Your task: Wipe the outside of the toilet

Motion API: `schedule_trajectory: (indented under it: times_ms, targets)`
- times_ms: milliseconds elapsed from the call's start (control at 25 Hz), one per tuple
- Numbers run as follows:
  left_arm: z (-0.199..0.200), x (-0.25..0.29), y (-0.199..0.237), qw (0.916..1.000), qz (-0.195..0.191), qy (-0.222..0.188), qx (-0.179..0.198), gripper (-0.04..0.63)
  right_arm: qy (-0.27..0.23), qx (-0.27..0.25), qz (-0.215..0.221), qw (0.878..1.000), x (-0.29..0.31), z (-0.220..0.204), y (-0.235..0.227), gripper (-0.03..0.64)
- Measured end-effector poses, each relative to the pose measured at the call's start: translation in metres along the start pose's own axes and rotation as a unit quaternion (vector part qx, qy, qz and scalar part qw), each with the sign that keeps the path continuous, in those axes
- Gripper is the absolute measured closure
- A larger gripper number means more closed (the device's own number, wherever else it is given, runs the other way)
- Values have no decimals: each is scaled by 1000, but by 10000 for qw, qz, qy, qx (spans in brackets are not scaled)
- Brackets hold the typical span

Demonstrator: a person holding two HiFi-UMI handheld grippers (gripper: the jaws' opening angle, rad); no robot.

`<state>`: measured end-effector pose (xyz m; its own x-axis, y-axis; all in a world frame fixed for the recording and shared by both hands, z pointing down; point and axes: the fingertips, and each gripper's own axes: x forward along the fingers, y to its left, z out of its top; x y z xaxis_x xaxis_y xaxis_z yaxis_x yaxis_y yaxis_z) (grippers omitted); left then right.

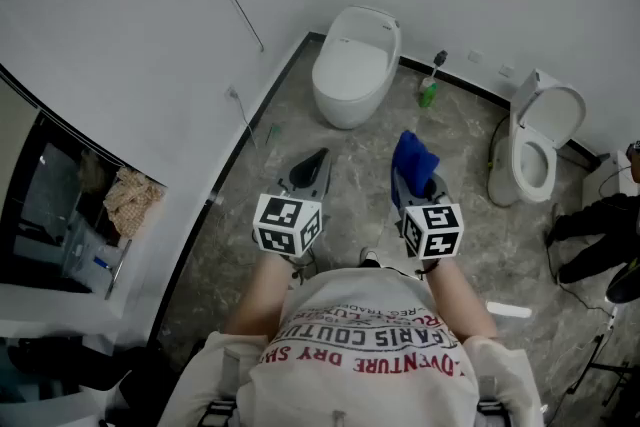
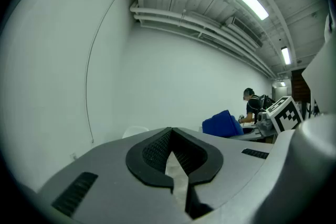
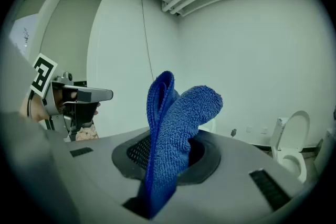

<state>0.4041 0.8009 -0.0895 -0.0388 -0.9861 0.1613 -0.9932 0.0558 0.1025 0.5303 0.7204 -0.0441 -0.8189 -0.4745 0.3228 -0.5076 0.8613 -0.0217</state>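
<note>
Right gripper (image 3: 168, 150) fingers (image 3: 131, 153) pinch the cloth (image 3: 176, 123), which stands up between them. Left gripper (image 2: 173, 159) fingers (image 2: 152, 152) together, empty. Toilet (image 1: 355, 65) well ahead on the floor (image 1: 470, 235).

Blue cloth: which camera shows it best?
The right gripper view. There the blue cloth fills the middle, folded and clamped in the jaws. The head view shows it small from above. The left gripper view catches only a small blue lump.

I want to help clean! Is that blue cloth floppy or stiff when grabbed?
Probably floppy: the blue cloth folds over itself above the right gripper pinching it. Its fuzzy surface suggests it is soft, light and hardly slippery.
</note>
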Motion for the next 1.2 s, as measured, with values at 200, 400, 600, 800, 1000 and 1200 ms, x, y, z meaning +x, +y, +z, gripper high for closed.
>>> schedule_trajectory:
  times_ms: [200, 400, 600, 800, 1000, 1200]
  targets:
    - [-4, 12, -5, 10000, 18, 17, 7, 588, 26, -35, 55, 10000, 4, -3, -11, 545]
    - [-7, 17, -4, 10000, 23, 81, 13, 588, 71, 3, 70, 10000, 9, -5, -16, 545]
    - [-13, 29, -5, 9998, 60, 161, -33, 588, 115, 47, 114, 9999, 16, -10, -24, 545]
    - [-16, 52, -6, 9996, 122, 240, -40, 588, 81, 138, 198, 9997, 28, -11, -42, 545]
    - [-14, 91, -9, 9994, 199, 267, -105, 588, 136, 278, 242, 9992, 49, -10, -80, 545]
    - [-11, 128, -7, 9987, 408, 257, -149, 588, 201, 231, 321, 9990, 73, -6, -122, 545]
